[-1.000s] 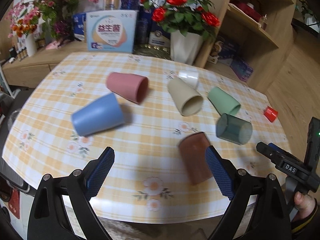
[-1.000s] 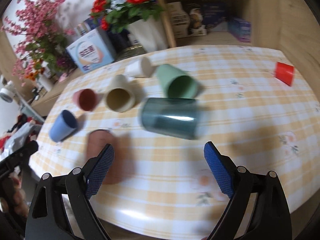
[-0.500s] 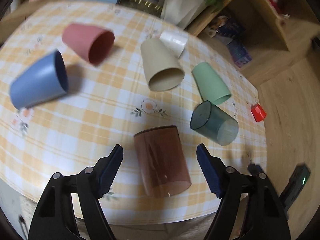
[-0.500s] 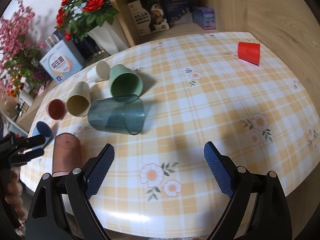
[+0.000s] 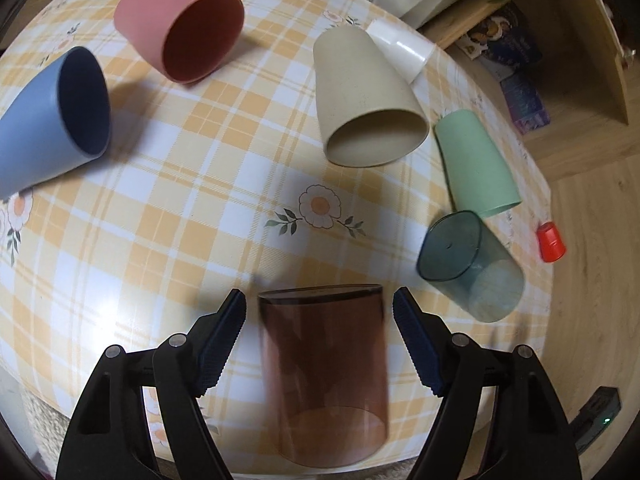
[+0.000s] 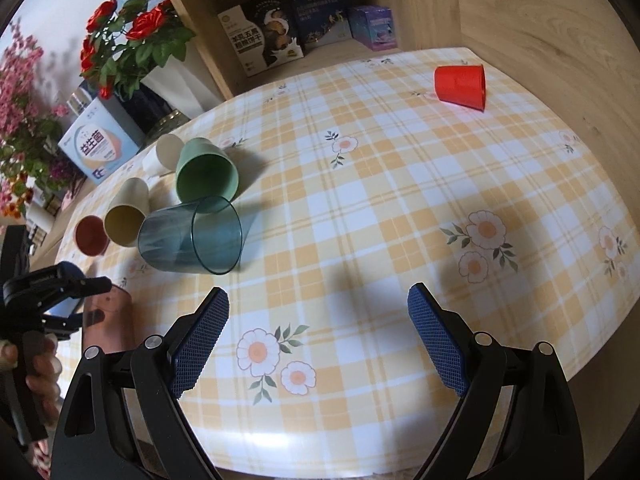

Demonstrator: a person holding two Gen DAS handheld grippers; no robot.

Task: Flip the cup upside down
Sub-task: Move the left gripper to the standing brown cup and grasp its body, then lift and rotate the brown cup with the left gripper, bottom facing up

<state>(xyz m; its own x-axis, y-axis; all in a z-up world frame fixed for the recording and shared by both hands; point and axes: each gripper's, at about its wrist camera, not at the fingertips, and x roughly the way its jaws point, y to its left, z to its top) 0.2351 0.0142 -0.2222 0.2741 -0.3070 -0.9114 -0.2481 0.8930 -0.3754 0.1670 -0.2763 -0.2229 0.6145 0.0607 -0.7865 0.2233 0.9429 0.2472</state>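
Observation:
A translucent brown cup [image 5: 326, 368] lies on its side near the table's front edge, base away from me. My left gripper [image 5: 319, 316] is open with its fingers on either side of the cup, apart from it. The cup also shows in the right wrist view [image 6: 107, 322], with the left gripper [image 6: 86, 298] around it. My right gripper [image 6: 318, 340] is open and empty above bare tablecloth.
Other cups lie on their sides on the checked table [image 5: 192, 216]: blue [image 5: 48, 120], pink [image 5: 180, 28], beige [image 5: 364, 96], white [image 5: 402, 50], green [image 5: 476, 164], translucent teal [image 5: 468, 266]. A small red cup [image 6: 460, 86] stands upside down far right. Vase and shelves behind.
My left gripper has moved down and forward, so the brown cup now sits between its fingers. My right gripper has swung right, away from the cups.

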